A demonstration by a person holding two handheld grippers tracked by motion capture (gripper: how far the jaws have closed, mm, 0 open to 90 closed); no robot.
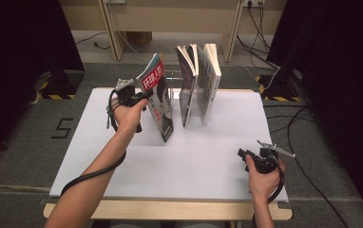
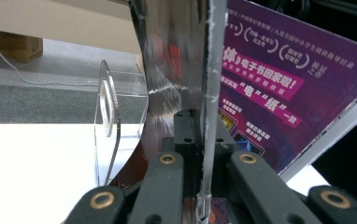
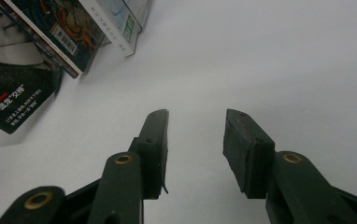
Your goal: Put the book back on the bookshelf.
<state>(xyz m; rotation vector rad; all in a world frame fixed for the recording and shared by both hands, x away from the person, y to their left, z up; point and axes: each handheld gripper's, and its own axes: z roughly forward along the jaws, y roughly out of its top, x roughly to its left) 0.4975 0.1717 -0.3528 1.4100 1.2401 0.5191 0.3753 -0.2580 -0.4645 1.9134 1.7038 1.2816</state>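
Left of the 2 upright books (image 1: 198, 83), the left gripper (image 1: 139, 99) pinches a tilted magazine (image 1: 158, 95) (red cover), while the right gripper (image 1: 246, 154) rests open, empty, near the table (image 1: 208, 166) edge.

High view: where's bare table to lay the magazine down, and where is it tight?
The white table is bare between the left gripper, shut on the magazine, and the right gripper. It is also bare right of the standing books. It is tight between magazine and books.
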